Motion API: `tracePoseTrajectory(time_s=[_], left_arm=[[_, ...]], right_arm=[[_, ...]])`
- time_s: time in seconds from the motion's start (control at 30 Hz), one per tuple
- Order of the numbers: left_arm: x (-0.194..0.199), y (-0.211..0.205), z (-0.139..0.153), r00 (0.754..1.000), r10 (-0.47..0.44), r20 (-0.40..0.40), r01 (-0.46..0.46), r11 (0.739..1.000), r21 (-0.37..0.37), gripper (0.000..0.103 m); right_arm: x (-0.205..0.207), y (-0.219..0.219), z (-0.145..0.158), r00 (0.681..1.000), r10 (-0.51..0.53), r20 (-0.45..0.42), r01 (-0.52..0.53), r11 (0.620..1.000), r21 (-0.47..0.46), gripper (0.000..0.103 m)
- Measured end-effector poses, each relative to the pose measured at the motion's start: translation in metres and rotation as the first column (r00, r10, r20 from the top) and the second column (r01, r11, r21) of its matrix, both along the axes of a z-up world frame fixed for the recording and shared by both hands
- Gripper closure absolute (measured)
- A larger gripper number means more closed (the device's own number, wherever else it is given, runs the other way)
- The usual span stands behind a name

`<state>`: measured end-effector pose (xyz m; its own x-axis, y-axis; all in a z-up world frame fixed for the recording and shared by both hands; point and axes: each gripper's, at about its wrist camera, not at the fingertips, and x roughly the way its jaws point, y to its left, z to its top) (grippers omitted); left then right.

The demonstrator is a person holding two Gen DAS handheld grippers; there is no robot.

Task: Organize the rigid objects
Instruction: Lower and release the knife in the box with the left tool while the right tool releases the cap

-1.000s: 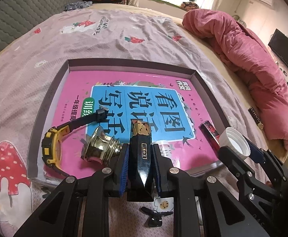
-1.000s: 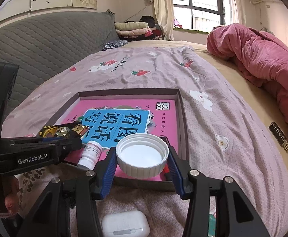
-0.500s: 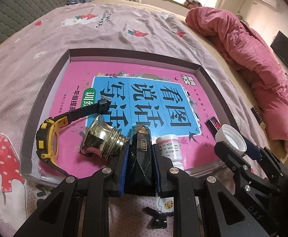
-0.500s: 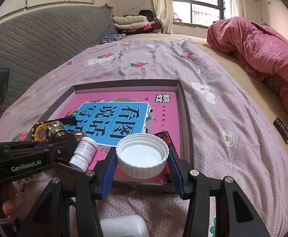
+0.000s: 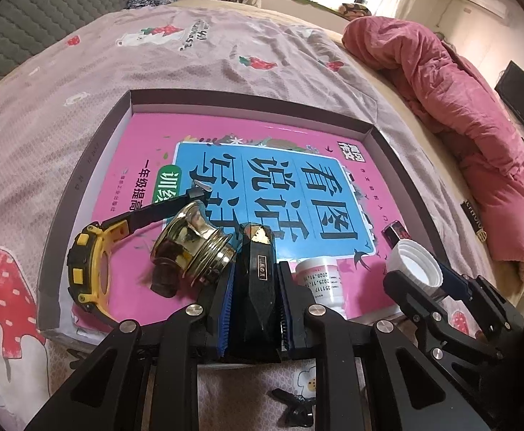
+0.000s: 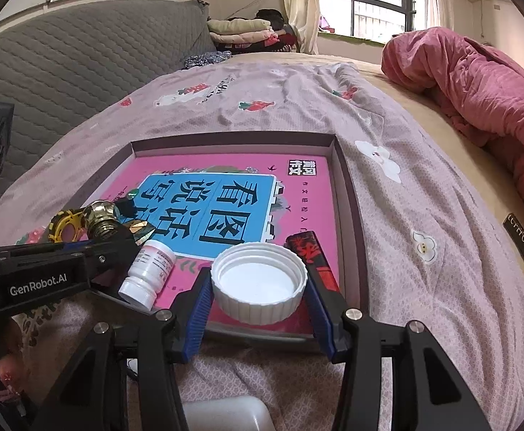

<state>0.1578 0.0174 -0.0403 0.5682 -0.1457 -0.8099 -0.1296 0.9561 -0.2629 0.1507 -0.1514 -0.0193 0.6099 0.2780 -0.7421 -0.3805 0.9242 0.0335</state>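
Note:
A shallow brown tray lies on the bed with a pink book in it. My left gripper is shut on a faceted black block with a gold tip, held over the tray's near edge. Beside it on the book lie a brass knob, a yellow-black watch and a white pill bottle. My right gripper is shut on a white jar lid, held over the tray's near right corner. A red-black stick lies behind the lid.
A white earbud case lies on the bedspread below my right gripper. A small black clip lies below my left gripper. A pink duvet is heaped at the right. A grey headboard stands at the left.
Both grippers have moved forward over the tray with their objects still held. The earbud case has slid lower in the right wrist view.

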Motion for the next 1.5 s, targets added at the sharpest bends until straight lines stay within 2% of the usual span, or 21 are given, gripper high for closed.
tracePoseTrajectory(time_s=[0.27,0.67,1.03,1.27,1.5], left_arm=[[0.0,-0.002,0.0,1.0,-0.003,-0.003,0.003,1.0,0.003,0.08],[-0.004,0.0,0.002,1.0,-0.011,-0.007,0.011,1.0,-0.003,0.08],[-0.007,0.003,0.004,1.0,-0.009,-0.004,0.008,1.0,-0.023,0.08],[-0.006,0.005,0.003,1.0,-0.005,-0.011,0.005,0.999,-0.035,0.08],[-0.007,0.005,0.003,1.0,-0.012,-0.019,0.011,0.999,-0.043,0.08]], right_arm=[[0.001,0.005,0.001,1.0,0.017,-0.002,-0.017,0.999,-0.028,0.053],[0.013,0.011,0.001,0.996,0.019,-0.082,-0.027,0.995,-0.095,0.053],[0.014,0.007,0.002,0.991,0.019,-0.135,-0.03,0.996,-0.079,0.052],[0.018,0.01,0.003,0.985,0.015,-0.17,-0.033,0.994,-0.106,0.052],[0.018,0.009,0.003,0.987,-0.004,-0.162,-0.015,0.993,-0.114,0.052]])
